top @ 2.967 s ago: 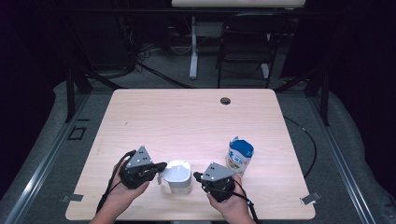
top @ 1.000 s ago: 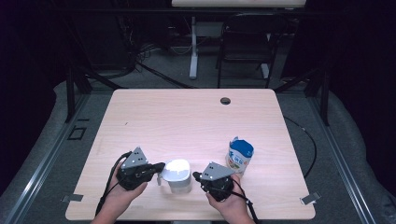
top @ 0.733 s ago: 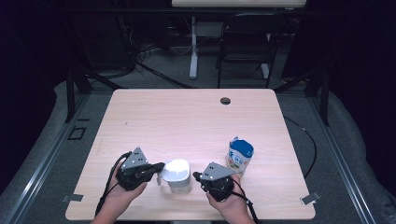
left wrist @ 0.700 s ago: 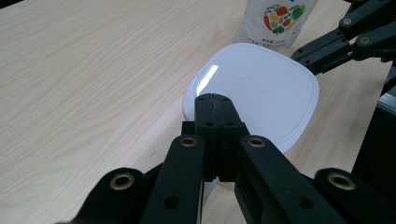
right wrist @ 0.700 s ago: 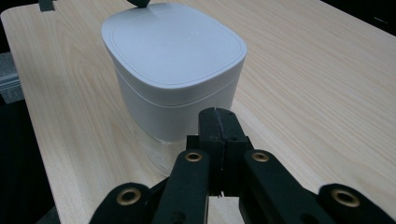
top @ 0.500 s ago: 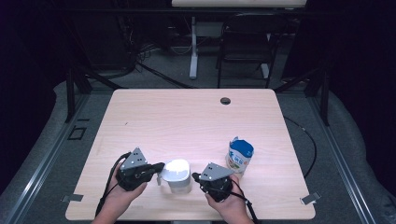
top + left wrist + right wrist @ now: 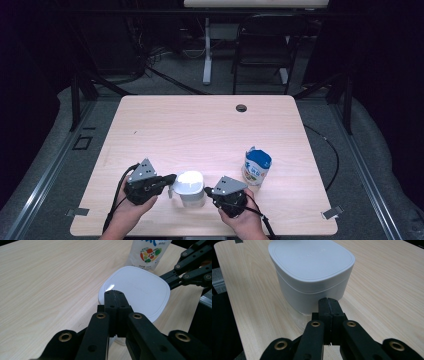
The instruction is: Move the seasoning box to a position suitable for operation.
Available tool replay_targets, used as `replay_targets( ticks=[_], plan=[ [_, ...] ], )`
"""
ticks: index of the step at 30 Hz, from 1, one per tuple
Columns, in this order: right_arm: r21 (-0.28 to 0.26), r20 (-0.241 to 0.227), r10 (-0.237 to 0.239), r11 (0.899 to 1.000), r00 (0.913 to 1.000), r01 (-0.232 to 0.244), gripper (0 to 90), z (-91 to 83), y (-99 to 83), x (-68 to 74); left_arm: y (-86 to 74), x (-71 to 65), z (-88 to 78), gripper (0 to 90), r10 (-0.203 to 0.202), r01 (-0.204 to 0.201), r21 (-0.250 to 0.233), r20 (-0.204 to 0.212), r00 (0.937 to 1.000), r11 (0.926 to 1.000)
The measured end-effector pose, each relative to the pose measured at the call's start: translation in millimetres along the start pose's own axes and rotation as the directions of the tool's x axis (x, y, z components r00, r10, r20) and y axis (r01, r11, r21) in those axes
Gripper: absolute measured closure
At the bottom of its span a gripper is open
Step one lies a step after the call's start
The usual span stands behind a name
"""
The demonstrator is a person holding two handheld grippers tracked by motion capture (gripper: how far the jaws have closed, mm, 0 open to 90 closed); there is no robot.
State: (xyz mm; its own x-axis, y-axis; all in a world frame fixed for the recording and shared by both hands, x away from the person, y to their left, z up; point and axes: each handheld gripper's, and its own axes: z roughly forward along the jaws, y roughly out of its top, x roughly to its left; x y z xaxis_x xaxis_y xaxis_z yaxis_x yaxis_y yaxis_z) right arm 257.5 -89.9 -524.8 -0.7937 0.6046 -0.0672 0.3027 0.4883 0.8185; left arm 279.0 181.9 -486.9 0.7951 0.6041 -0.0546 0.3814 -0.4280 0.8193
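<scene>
White lidded container [image 7: 189, 187] sits near front edge of wooden table [image 7: 200, 125], lid on. Left gripper [image 7: 170, 179] just left of container, jaws fully closed with nothing between them, tips at the lid's edge; contact unclear. Right gripper [image 7: 208, 191] just right of container, jaws also pressed together and empty, tips low beside its side wall; touching or not, cannot tell. Blue-and-white carton [image 7: 256, 167] stands upright right of container, behind right gripper, apart from both. Small dark hole [image 7: 241, 107] far behind container.
</scene>
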Motion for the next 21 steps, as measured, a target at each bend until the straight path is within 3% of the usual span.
replay_targets(
  ticks=[12, 21],
  plan=[
    [-0.006, 0.005, 0.007, 1.0, 1.0, -0.007, 90.0, 0.4, -0.4, -1.0, 0.3, -2.0, 0.3, 90.0, 0.018, -0.018, 0.001, -0.012, 0.9998, 0.9998],
    [-0.025, 0.005, 0.001, 1.0, 1.0, -0.001, 90.0, -2.7, 3.4, -2.1, -0.9, -0.4, 0.3, 90.0, 0.0, 0.0, -0.009, -0.001, 1.0, 1.0]
  ],
)
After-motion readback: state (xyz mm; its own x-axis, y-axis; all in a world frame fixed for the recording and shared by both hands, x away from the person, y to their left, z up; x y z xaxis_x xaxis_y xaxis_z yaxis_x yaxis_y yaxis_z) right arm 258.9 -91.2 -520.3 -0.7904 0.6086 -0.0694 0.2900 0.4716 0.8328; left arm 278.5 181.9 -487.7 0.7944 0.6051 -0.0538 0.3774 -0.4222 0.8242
